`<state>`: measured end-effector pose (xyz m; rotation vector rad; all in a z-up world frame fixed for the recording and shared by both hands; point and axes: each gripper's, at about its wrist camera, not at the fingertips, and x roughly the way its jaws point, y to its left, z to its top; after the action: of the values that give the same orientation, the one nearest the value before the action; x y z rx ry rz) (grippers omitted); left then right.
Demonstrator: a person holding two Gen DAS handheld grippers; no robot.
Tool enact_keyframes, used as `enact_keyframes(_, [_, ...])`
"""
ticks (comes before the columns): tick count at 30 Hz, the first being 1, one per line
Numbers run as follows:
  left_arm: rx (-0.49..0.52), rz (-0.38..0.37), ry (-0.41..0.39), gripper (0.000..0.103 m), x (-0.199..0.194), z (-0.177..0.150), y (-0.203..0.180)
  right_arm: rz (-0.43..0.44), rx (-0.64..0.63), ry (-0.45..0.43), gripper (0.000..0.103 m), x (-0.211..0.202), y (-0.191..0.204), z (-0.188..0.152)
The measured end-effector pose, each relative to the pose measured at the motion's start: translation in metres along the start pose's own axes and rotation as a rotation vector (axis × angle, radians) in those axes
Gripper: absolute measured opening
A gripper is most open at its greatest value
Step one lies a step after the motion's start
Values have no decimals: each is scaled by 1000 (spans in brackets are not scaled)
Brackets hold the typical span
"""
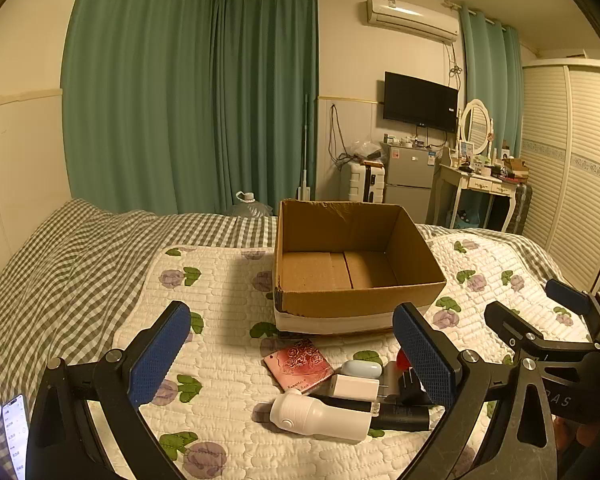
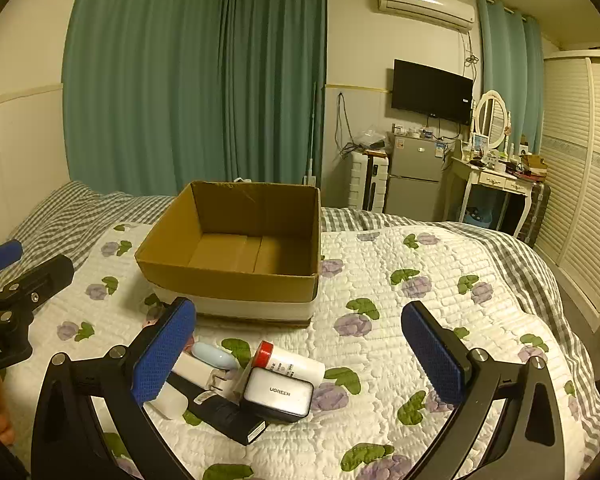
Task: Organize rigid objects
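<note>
Left wrist view: left gripper (image 1: 296, 354) spread wide, holding nothing, above a cluster of small objects on the floral quilt (image 1: 220, 280). Cluster: white bottle (image 1: 320, 420), pink card (image 1: 300, 364), white charger (image 2: 279, 396), red-capped tube (image 2: 290, 362). Cardboard box (image 1: 352, 264) sits just behind, open-topped. Right gripper (image 2: 298, 356) likewise wide, unloaded.

Quilt (image 2: 380, 264): white, printed with purple roses and green leaves
Sheet (image 1: 60, 256): grey-and-white checked
Box (image 1: 356, 300): brown, white-banded
Finger pads (image 2: 162, 354): blue, dotted
Curtains (image 1: 180, 92): green
Card (image 1: 300, 364): pink, rose-patterned
</note>
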<state>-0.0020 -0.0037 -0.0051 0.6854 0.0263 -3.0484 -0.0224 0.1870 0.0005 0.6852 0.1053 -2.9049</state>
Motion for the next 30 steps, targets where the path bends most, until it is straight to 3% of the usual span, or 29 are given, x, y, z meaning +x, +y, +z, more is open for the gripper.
enact_keyframes(30, [1,5,-2,103,-1,1,-1,6,2,2,103,-1,0,-2])
